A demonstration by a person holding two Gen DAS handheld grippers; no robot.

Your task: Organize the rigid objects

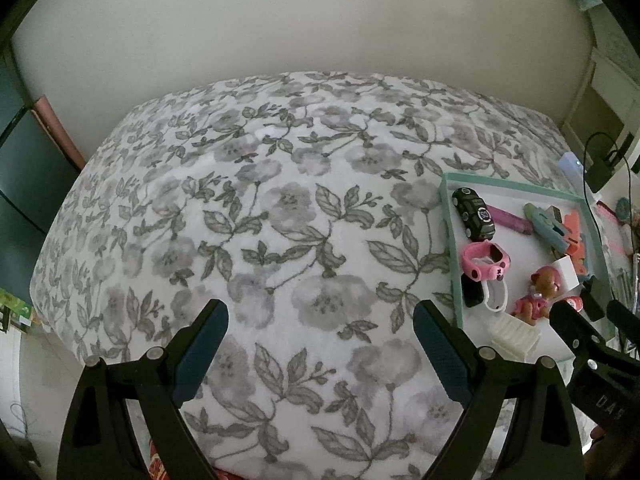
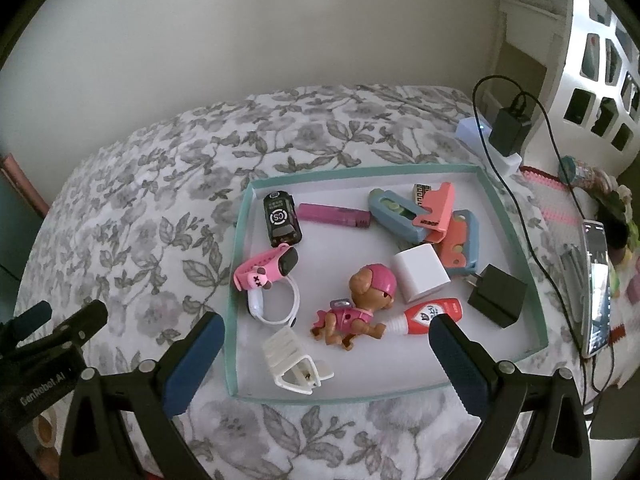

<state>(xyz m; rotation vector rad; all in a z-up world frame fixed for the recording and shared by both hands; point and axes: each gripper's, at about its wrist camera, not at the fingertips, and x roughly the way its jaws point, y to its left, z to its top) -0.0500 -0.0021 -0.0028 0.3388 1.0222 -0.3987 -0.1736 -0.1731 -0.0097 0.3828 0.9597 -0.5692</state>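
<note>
Left wrist view: the left gripper (image 1: pixel 320 344) hangs over the flowered bedspread (image 1: pixel 256 208) with its jaws spread wide and nothing between them. At the right edge sits the teal-rimmed tray (image 1: pixel 448 216) holding the small rigid things; no loose object shows on the cloth under this gripper. The right gripper's black frame (image 1: pixel 576 328) pokes in at the lower right, near the tray's corner.

Right wrist view: the right gripper (image 2: pixel 326 338) is also wide and empty, poised above the tray's near side. Inside the tray lie a black toy car (image 2: pixel 281 219), a purple stick (image 2: pixel 334 215), a pink watch (image 2: pixel 266 267), a white hair clip (image 2: pixel 296 360), a puppy figure (image 2: pixel 354 306), a white cube (image 2: pixel 421 276), a black charger (image 2: pixel 497 295), a red-capped tube (image 2: pixel 428 314) and blue and coral cutters (image 2: pixel 424 216), all jumbled and some overlapping.

Judgement: everything rigid already lies in the tray, which fits either a finished gathering or a pile awaiting sorting. If a pick follows, the figure or tube sits nearest the jaws; approaching straight down, clear of neighbours, and closing across the narrow body would suit, since the soft bed may let the tray tip.
</note>
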